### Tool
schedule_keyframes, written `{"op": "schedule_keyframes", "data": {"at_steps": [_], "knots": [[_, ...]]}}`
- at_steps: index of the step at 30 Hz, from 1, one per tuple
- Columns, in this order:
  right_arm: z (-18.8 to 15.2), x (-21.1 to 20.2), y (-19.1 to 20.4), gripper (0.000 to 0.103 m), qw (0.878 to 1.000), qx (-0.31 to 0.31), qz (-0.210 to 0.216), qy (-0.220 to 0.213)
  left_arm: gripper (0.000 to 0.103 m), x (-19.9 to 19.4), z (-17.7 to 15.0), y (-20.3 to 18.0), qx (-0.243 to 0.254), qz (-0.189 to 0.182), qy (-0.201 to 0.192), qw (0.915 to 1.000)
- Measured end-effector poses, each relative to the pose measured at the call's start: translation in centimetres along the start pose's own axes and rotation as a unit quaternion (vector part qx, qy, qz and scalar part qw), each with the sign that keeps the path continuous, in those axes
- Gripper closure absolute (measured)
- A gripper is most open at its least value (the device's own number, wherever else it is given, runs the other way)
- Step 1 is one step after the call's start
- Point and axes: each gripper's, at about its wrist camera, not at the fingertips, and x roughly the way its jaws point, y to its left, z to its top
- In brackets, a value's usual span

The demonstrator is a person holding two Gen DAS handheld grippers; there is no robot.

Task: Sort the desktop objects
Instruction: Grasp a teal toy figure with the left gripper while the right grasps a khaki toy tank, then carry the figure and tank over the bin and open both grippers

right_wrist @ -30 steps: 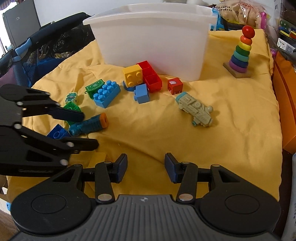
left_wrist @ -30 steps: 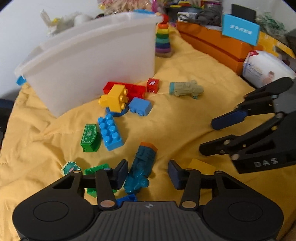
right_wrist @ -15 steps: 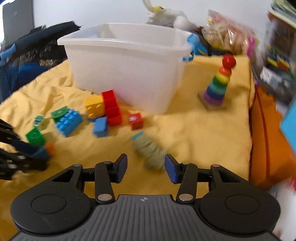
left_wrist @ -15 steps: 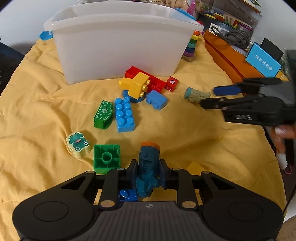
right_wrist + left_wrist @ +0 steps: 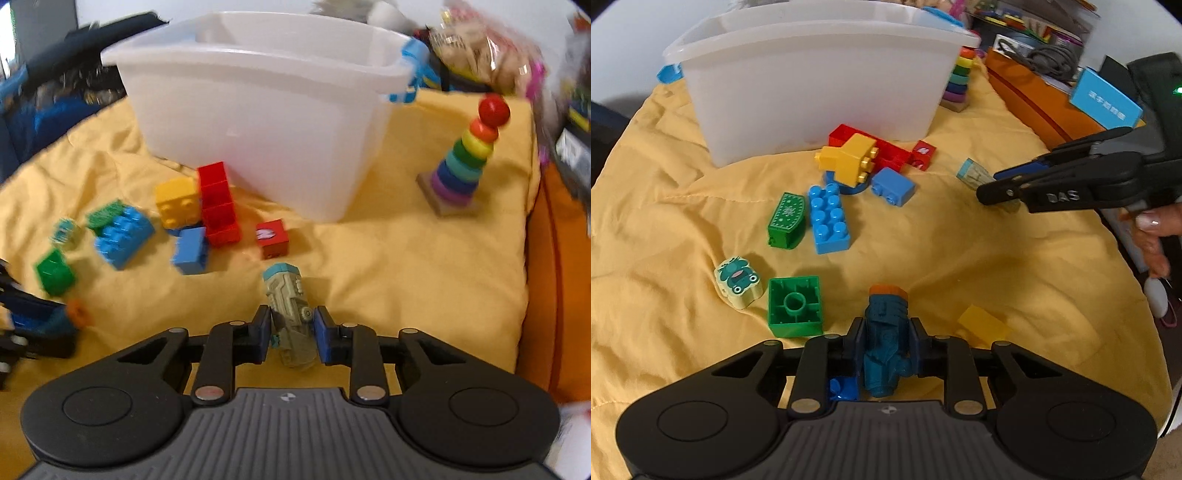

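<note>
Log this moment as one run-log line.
left gripper: shut on teal toy | right gripper: closing around grey-green toy, contact unclear | bin: no toys visible inside

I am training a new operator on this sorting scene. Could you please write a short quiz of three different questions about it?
1. True or false: the left tongs are shut on the teal toy.
2. Which toy lies between the right tongs' fingers? A) grey-green toy B) red cube C) ring stacker
3. Fill in: the white bin stands on a ____ cloth.

Key: 1 true; 2 A, the grey-green toy; 3 yellow.
</note>
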Motion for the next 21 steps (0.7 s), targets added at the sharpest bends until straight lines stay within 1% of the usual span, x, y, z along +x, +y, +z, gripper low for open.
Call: {"op": "schedule_keyframes", "data": {"at_steps": [2, 4, 6, 7, 10, 11, 14, 17, 19, 21], "knots": [[-0.4, -1.2, 0.3, 0.075, 1.000, 0.012, 0.011, 0.002, 0.076, -0.1, 0.0, -0.2, 0.007, 0.002, -0.002, 1.0000], [-1.0, -2.2, 0.4, 0.075, 0.999, 0.039, 0.034, 0.006, 0.076, 0.0, 0.0, -0.5, 0.015, 0.005, 0.000, 0.9999], [-1.7, -2.7, 0.7, 0.075, 0.997, 0.064, 0.048, 0.009, 0.076, 0.0, 0.0, -0.5, 0.015, 0.007, 0.000, 0.9999], [-1.9, -2.5, 0.8, 0.075, 0.996, 0.071, 0.051, 0.012, 0.076, 0.0, 0.1, -0.6, 0.015, 0.007, 0.000, 0.9999], [-2.4, -1.4, 1.1, 0.074, 0.996, 0.077, 0.040, 0.022, 0.076, -0.3, 0.5, -0.6, 0.016, 0.010, -0.007, 0.9998], [-2.5, -1.2, 1.1, 0.072, 0.996, 0.080, 0.039, 0.021, 0.076, -0.5, 0.7, -0.5, 0.015, 0.010, -0.011, 0.9998], [-2.4, -0.4, 1.3, 0.073, 0.996, 0.077, 0.036, 0.021, 0.076, -1.2, 1.4, -0.2, 0.012, 0.014, -0.021, 0.9996], [-2.4, 0.0, 2.1, 0.075, 0.999, 0.041, 0.018, 0.020, 0.076, -2.3, 2.4, 0.1, 0.011, 0.020, -0.038, 0.9990], [-2.3, -0.4, 2.4, 0.075, 0.999, 0.031, 0.015, 0.019, 0.076, -3.4, 3.3, 0.4, 0.008, 0.020, -0.053, 0.9984], [-1.7, -1.2, 2.4, 0.076, 0.999, 0.026, 0.020, 0.011, 0.076, -4.5, 4.5, 0.6, 0.008, 0.022, -0.073, 0.9970]]}}
